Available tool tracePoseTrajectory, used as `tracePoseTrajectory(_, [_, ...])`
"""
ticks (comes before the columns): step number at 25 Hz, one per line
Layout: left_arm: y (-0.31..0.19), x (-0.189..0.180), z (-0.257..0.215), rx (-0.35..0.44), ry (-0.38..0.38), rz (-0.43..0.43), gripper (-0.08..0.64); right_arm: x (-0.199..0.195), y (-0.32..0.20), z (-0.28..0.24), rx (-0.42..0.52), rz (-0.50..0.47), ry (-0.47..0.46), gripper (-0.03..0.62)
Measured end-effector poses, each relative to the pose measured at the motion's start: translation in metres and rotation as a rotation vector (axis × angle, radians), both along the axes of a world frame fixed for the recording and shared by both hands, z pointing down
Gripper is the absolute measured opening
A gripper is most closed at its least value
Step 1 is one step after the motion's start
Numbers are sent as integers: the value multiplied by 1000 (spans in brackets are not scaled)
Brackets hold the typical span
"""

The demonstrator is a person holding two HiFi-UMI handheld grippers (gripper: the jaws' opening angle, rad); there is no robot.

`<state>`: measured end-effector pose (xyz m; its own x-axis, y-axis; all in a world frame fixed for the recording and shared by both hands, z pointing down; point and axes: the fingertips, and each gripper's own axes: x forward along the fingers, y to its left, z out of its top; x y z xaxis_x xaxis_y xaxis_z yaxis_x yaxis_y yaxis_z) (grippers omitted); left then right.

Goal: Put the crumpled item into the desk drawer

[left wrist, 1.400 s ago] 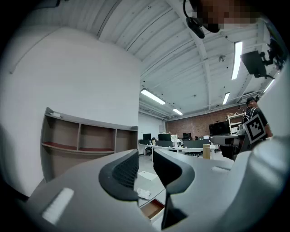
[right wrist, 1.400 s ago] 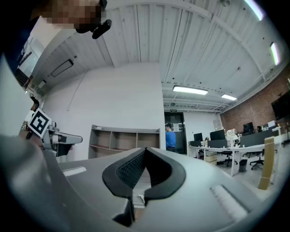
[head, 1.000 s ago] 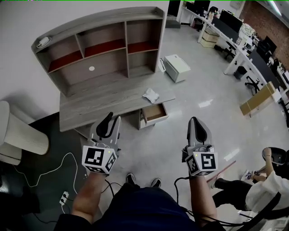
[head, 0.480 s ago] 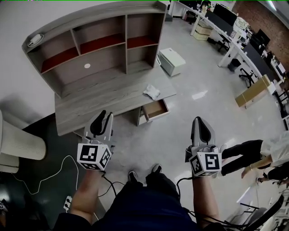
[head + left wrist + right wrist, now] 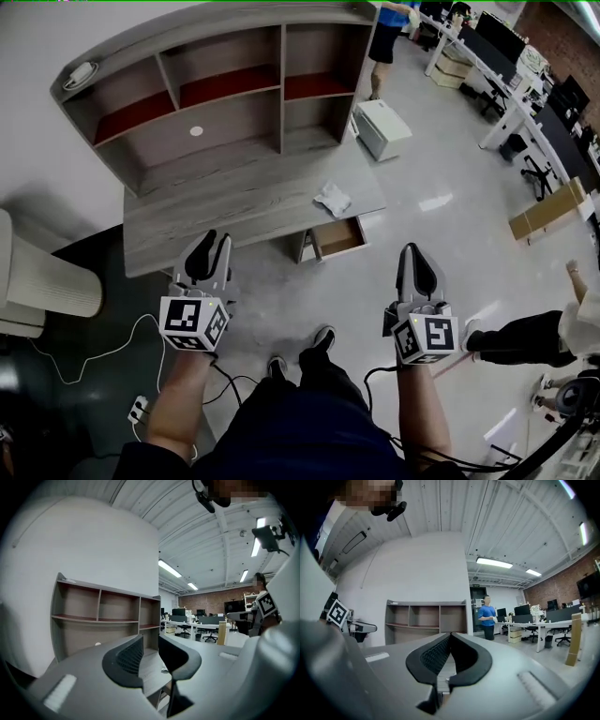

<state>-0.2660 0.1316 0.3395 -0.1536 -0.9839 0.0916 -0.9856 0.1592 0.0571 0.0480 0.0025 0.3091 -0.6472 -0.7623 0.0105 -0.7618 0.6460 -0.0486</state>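
Crumpled white item [image 5: 333, 199] on desk [image 5: 206, 216] right end, open drawer [image 5: 339, 237] under that end, left gripper [image 5: 208, 246] jaws slightly apart, empty, right gripper [image 5: 415, 251] jaws together, empty, both clear of desk front

The desk [image 5: 225, 211] is grey wood-grain and its hutch shelves [image 5: 225, 89] are red. At the desk's right edge the crumpled item [image 5: 333, 199] is white. The drawer [image 5: 339, 237] is brown inside. The left gripper [image 5: 212, 240] and right gripper [image 5: 413, 249] are grey with black-and-white checkered marker cubes.
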Motion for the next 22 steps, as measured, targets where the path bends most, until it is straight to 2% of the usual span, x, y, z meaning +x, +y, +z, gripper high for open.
tracePoseTrajectory(6, [-38, -3, 19, -67, -18, -63, 104, -16, -48, 18, -43, -76, -29, 6])
tracePoseTrajectory(12, [-85, 7, 39, -130, -18, -77, 104, -7, -96, 28, -71, -94, -52, 6])
tracePoseTrajectory(17, [-122, 22, 53, -166, -18, -41, 104, 11, -125, 37, -90, -69, -55, 6])
tracePoseTrajectory(22, [-163, 45, 74, -208, -35, 46, 104, 28, -141, 49, -118, -25, -43, 6])
